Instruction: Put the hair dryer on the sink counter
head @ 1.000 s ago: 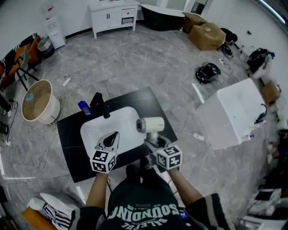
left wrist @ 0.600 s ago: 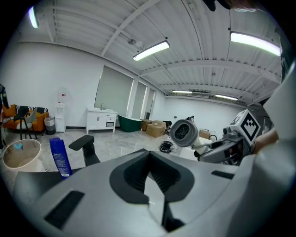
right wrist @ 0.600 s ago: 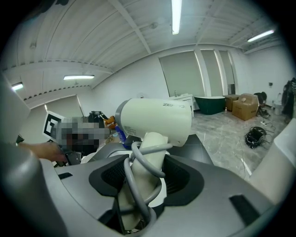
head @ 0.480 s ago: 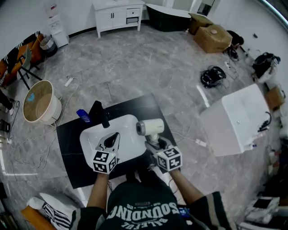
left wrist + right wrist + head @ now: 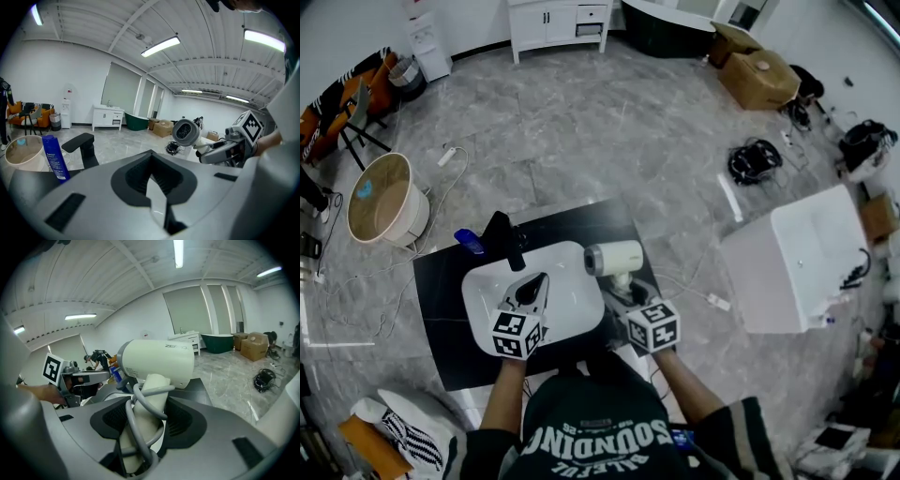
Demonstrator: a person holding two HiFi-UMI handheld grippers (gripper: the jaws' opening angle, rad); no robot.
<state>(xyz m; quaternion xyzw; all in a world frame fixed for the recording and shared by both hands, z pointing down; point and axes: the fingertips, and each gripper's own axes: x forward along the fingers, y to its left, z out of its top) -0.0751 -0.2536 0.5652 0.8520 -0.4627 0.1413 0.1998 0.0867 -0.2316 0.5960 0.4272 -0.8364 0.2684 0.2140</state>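
The right gripper (image 5: pixel 144 426) is grasping the dryer (image 5: pixel 158 363) by its cord-wrapped handle, jaws spread wide around it. It is holding the dryer upright at 3 o'clock of the sink (image 5: pixel 484 283), by the counter's (image 5: pixel 441 302) right edge. The left gripper (image 5: pixel 528 290) is hovering over the sink at 6 o'clock of the tap (image 5: pixel 504 234), jaws clenched and empty.
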